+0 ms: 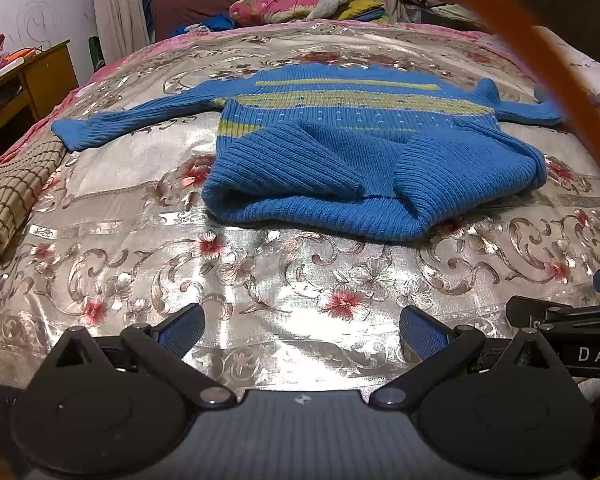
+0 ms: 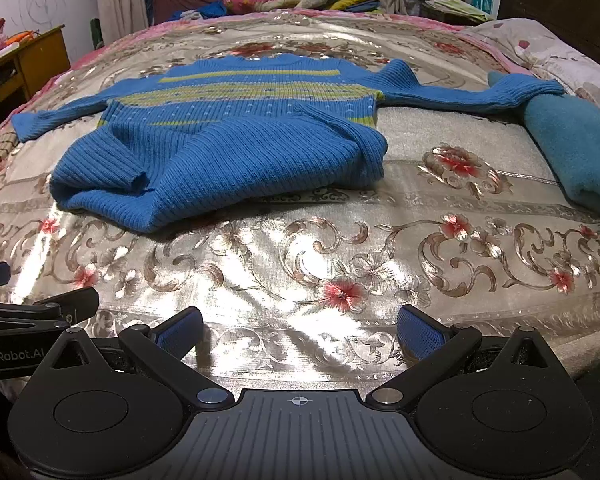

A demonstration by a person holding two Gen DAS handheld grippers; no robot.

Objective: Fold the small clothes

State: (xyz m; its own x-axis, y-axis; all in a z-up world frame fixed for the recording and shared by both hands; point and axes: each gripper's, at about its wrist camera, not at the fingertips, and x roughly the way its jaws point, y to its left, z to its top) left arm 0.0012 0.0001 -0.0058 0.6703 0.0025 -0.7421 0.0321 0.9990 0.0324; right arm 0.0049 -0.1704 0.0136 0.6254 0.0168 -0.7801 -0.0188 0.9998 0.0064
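The bed (image 2: 480,264), under a glossy floral satin cover, fills both views. On it, in the upper middle of each frame, lies the blue ribbed knit sweater with yellow-green stripes (image 1: 340,152). Its hem is turned up over the body toward the neck. The neck points to the top of the frame, and the long axis runs left to right along the outspread sleeves. A folded teal towel (image 2: 576,152) at right touches one cuff. Both the left hand-held gripper (image 1: 302,330) and the right hand-held gripper (image 2: 300,330) are spread wide and empty, hovering well short of the sweater. I judge the slick cover could let the knit slide when pinched. The loose hem fold may also fall open if a sleeve is dragged.
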